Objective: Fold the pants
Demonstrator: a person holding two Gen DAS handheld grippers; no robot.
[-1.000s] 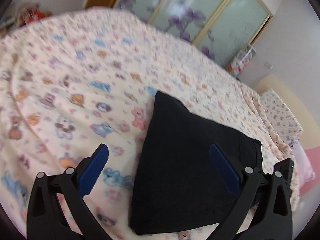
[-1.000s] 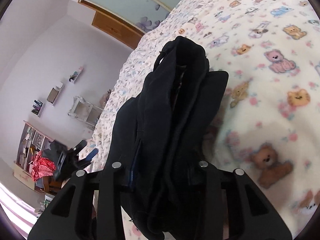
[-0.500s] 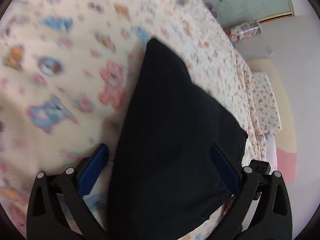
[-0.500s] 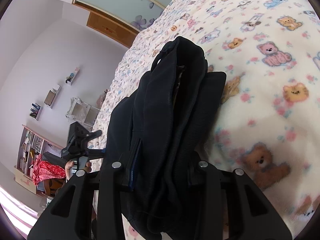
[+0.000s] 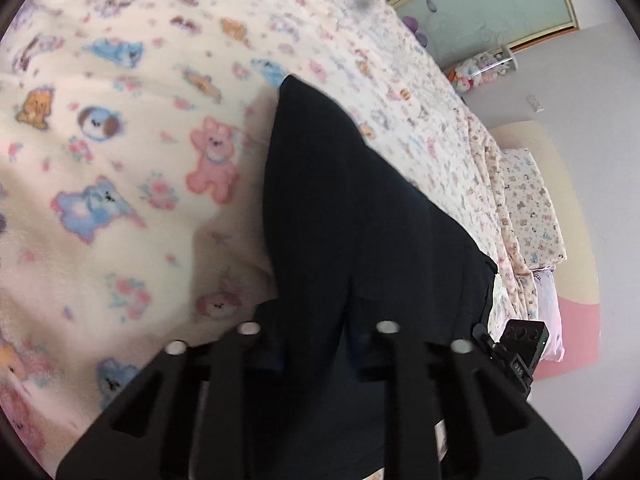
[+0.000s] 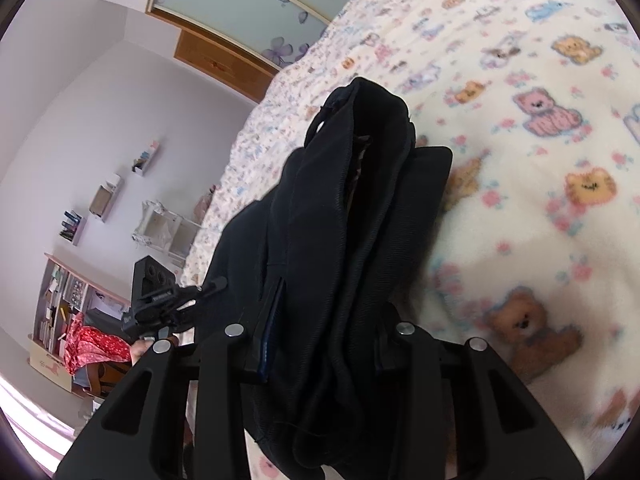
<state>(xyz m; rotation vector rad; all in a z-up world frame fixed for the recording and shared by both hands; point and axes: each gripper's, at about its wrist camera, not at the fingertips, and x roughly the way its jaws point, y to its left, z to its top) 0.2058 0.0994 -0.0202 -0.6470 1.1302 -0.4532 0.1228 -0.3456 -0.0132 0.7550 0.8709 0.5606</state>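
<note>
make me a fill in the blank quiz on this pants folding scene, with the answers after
1. The pants are ____ in colour.
2. They lie on a blanket printed with cartoon ____.
3. The left gripper, whose jaws have just been closing, pinches the ____.
4. The right gripper is ____ on a bunched end of the pants.

Answers: black; animals; pants; shut
</note>
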